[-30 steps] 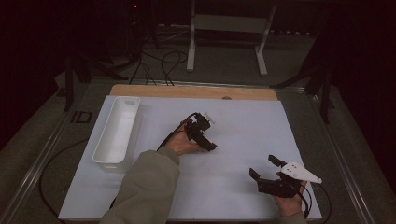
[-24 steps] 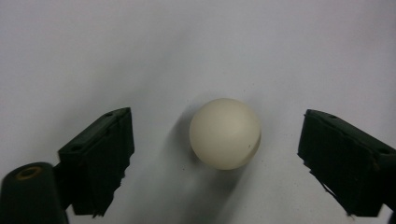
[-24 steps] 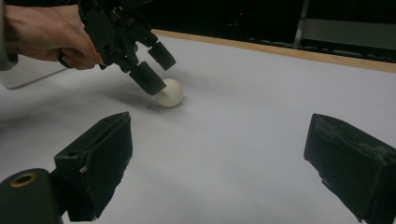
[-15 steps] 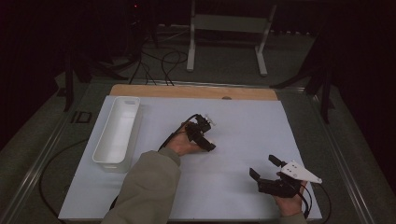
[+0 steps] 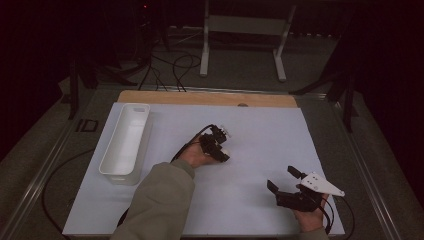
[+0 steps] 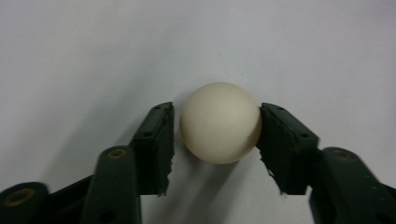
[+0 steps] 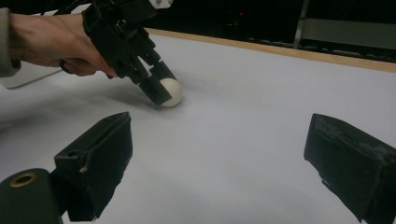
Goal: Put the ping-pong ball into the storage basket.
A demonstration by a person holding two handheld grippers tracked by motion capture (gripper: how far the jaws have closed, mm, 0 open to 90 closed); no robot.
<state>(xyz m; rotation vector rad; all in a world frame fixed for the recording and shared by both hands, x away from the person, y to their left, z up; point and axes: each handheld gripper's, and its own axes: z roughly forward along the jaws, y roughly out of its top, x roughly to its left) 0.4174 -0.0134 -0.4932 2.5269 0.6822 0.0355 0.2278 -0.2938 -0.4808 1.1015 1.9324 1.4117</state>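
While the ball is being bracketed: the following is noted.
Ball (image 6: 220, 122): resting on the white counter (image 5: 260, 140) at frame centre, between the jaws.
Left claw (image 6: 215, 135): narrowed around the ball; one pad touches, a sliver of gap is seen at the other, so a firm grip cannot be told.
Right claw (image 7: 219, 154): held wide, lower right, parked clear.
White bin (image 5: 126, 142): upper left; nothing is seen inside, judged the likely destination.

Dim room, pale counter

A white sheet (image 5: 250, 130) covers the counter (image 5: 210, 98); behind it, on a grey floor (image 5: 240, 65), stand a metal frame (image 5: 245, 30) and loose cables (image 5: 170, 65).
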